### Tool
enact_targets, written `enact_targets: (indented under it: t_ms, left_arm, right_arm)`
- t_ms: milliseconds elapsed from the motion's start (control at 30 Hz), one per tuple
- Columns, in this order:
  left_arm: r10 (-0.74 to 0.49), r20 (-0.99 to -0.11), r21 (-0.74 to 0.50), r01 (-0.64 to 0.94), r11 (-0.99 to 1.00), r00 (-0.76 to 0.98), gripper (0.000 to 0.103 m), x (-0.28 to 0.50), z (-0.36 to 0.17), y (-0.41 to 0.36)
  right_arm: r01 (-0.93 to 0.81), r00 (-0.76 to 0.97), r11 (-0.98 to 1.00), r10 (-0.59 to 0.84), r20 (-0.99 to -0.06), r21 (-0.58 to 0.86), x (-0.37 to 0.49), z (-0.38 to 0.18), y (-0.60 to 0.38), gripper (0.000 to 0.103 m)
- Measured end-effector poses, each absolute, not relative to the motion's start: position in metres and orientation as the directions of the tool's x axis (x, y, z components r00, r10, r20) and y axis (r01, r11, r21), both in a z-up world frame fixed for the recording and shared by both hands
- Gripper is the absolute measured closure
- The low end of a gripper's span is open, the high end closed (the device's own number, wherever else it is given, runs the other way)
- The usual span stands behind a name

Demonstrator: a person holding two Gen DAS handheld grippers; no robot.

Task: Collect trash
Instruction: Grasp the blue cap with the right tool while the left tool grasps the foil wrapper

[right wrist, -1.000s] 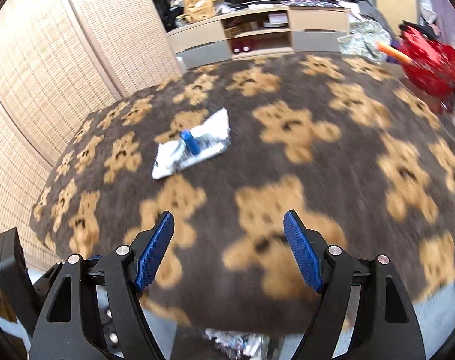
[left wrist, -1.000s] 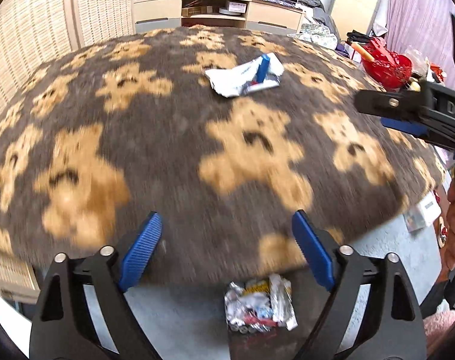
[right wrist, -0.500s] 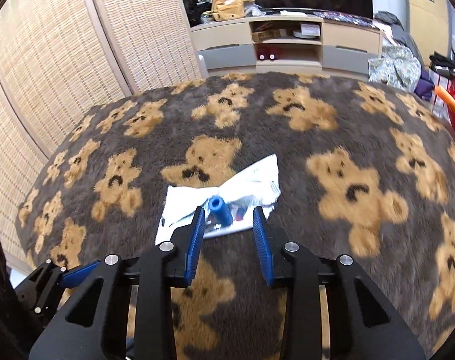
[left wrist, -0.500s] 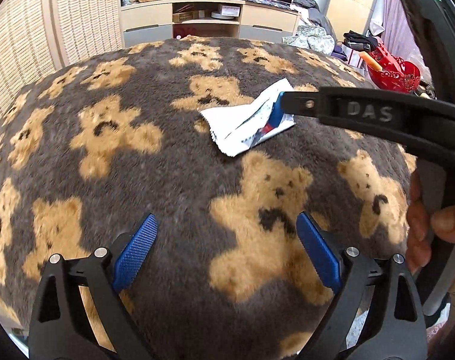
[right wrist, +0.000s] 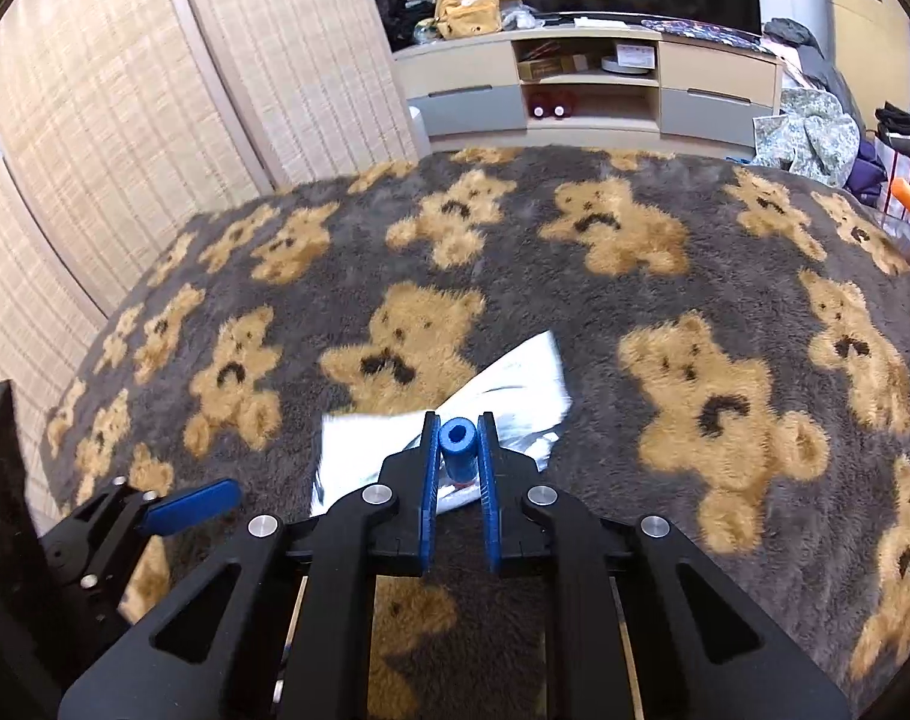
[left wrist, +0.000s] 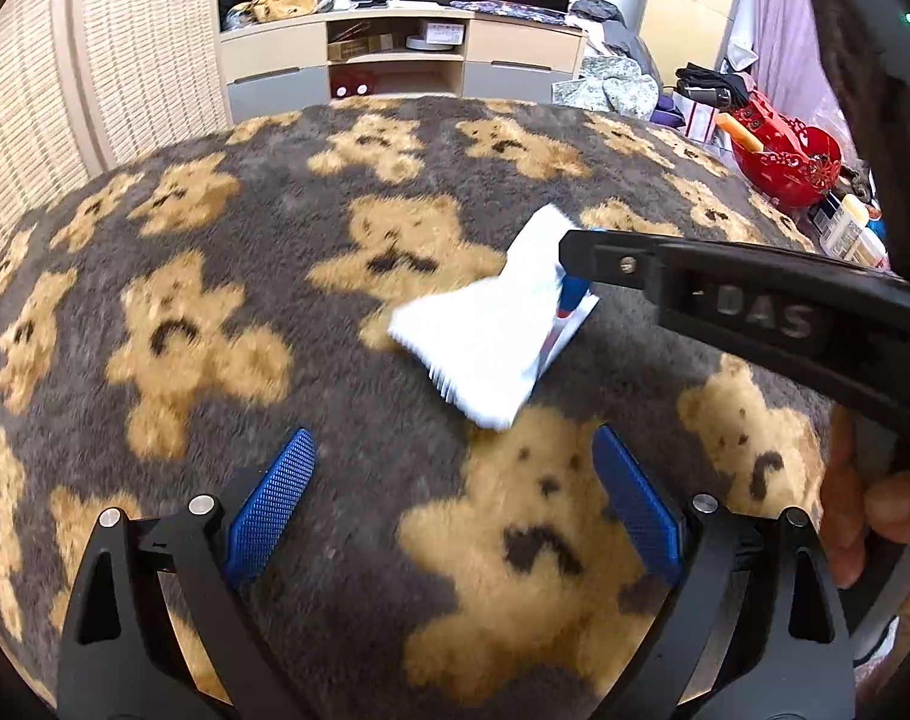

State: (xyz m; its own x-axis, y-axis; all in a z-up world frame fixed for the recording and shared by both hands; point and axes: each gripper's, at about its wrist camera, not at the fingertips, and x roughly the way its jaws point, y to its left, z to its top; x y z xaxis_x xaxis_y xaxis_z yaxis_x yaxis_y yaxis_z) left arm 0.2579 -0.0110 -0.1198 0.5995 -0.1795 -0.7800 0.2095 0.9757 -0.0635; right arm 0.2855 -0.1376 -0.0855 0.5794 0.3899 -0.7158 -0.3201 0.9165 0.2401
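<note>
A white foil pouch (left wrist: 479, 330) with a blue spout (right wrist: 457, 450) lies on the grey rug with tan bears (left wrist: 395, 120). My right gripper (right wrist: 458, 441) is shut on the spout, one blue pad on each side of it. In the left wrist view the right gripper (left wrist: 575, 255) reaches in from the right, its tip over the pouch's far end. My left gripper (left wrist: 455, 498) is open above the rug, just short of the pouch, with nothing between its fingers. One of its blue pads (right wrist: 191, 504) shows at the lower left of the right wrist view.
A low TV cabinet (left wrist: 395, 66) stands beyond the rug, woven screens (right wrist: 125, 120) to the left. A red basket (left wrist: 785, 162) and bottles (left wrist: 845, 234) sit at the right edge. A person's hand (left wrist: 875, 510) holds the right gripper's handle.
My right gripper moved up to the pouch and its jaws closed on the blue spout. My left gripper moved forward over the rug, nearer the pouch, and stayed open.
</note>
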Motion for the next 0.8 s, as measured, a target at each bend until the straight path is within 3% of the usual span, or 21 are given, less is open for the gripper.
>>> enact_targets:
  t_ms: [200,300,400,467,567,800]
  left_arm:
    - [-0.202,-0.768,-0.051,0.255,0.966,0.608,0.015,0.278,-0.117,-0.028]
    - [-0.218,-0.774,-0.06,0.274,0.96,0.595,0.023,0.29,-0.119,-0.035]
    - [-0.235,-0.793,-0.09,0.274,0.958,0.562,0.044,0.301,-0.127,-0.037]
    - [-0.243,-0.798,-0.101,0.276,0.956,0.551,0.072,0.304,-0.13,-0.037]
    - [-0.254,-0.794,-0.11,0.28,0.954,0.552,0.082,0.298,-0.129,-0.039]
    - [-0.244,-0.788,-0.107,0.264,0.959,0.565,0.086,0.263,-0.114,-0.044]
  right_arm:
    - [-0.32,0.585,0.917,0.39,-0.711,0.24,0.289,-0.078,-0.145,0.089]
    - [-0.299,0.599,0.926,0.371,-0.71,0.231,0.291,-0.075,-0.154,0.089]
    - [-0.279,0.611,0.933,0.355,-0.707,0.227,0.293,-0.073,-0.166,0.089]
    - [-0.266,0.615,0.937,0.347,-0.708,0.228,0.294,-0.074,-0.173,0.089]
    - [-0.255,0.616,0.939,0.343,-0.71,0.232,0.292,-0.075,-0.18,0.089]
    - [-0.232,0.626,0.938,0.347,-0.698,0.258,0.258,-0.067,-0.198,0.089]
